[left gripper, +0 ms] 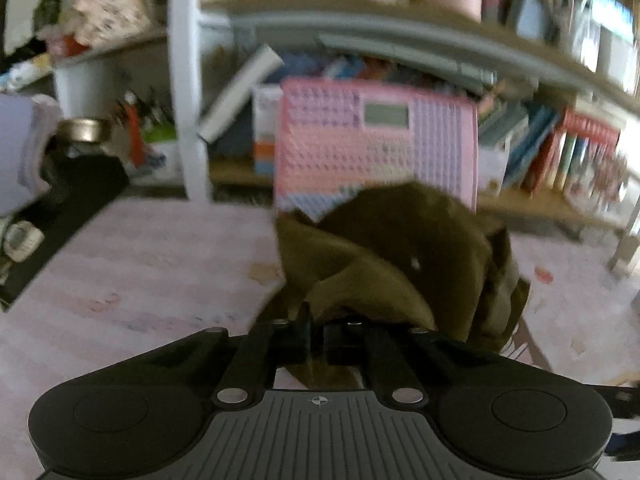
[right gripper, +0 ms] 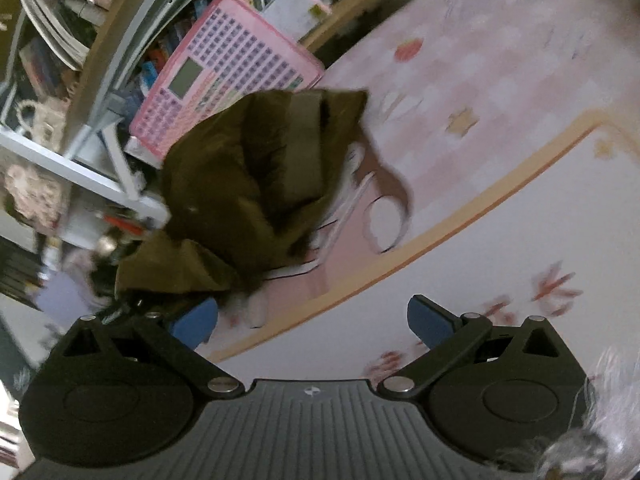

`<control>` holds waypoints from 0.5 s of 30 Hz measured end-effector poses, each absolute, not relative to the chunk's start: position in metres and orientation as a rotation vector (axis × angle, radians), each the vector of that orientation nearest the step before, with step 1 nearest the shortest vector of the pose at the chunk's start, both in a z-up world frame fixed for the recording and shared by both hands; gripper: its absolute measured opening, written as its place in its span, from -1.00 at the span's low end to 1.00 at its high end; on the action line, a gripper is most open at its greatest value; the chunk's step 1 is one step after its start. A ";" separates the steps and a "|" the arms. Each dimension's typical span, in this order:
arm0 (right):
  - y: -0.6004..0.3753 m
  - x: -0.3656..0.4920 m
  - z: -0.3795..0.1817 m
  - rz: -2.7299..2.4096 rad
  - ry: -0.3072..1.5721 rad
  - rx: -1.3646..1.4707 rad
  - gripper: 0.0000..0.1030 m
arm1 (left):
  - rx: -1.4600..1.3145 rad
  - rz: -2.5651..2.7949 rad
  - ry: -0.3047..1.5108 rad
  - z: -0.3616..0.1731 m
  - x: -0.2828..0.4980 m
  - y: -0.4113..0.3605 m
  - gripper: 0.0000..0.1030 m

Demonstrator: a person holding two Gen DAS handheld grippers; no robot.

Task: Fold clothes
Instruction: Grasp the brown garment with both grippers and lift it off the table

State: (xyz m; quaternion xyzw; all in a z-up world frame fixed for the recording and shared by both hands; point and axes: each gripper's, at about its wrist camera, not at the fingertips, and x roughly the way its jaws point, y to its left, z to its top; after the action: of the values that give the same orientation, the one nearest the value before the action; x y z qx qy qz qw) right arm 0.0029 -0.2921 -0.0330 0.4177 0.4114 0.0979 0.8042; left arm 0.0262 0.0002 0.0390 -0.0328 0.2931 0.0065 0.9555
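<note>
Your left gripper (left gripper: 316,336) is matte black: two round domed housings flank a grey ribbed plate that carries a small crosshair mark at its top edge. Silver rivet heads pin the black linkage bars that run forward to its dark fingers (left gripper: 298,330). Your right gripper (right gripper: 312,320) has the same build, with the same ribbed plate, crosshair mark and silver pivots, and triangular cut-outs in the outer arms; its finger pads (right gripper: 430,322) are blue. Your sleeve (left gripper: 18,152), at the left edge of the left wrist view, is pale lavender with a ribbed cuff.
</note>
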 end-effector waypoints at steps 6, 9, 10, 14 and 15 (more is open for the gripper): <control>-0.266 0.020 -0.047 0.318 0.925 0.996 0.95 | -0.204 0.034 0.486 0.087 -0.037 0.035 -0.95; -0.261 0.028 -0.076 0.341 0.989 1.304 0.97 | -0.237 0.022 0.429 0.113 -0.057 0.040 -0.95; -0.260 0.029 -0.087 0.354 0.985 1.430 0.92 | -0.237 0.011 0.409 0.121 -0.062 0.039 -0.95; -0.251 0.030 -0.115 0.388 0.942 1.757 0.92 | -0.254 -0.049 0.337 0.152 -0.076 0.033 -0.95; -0.249 0.031 -0.119 0.387 0.926 1.802 0.92 | -0.266 -0.071 0.321 0.159 -0.079 0.033 -0.95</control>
State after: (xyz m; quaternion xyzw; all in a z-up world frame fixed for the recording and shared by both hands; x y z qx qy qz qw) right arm 0.0305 -0.2488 -0.1188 0.7497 0.3853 0.1608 0.5135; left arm -0.0788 0.0332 0.1591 -0.1320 0.1591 -0.0354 0.9778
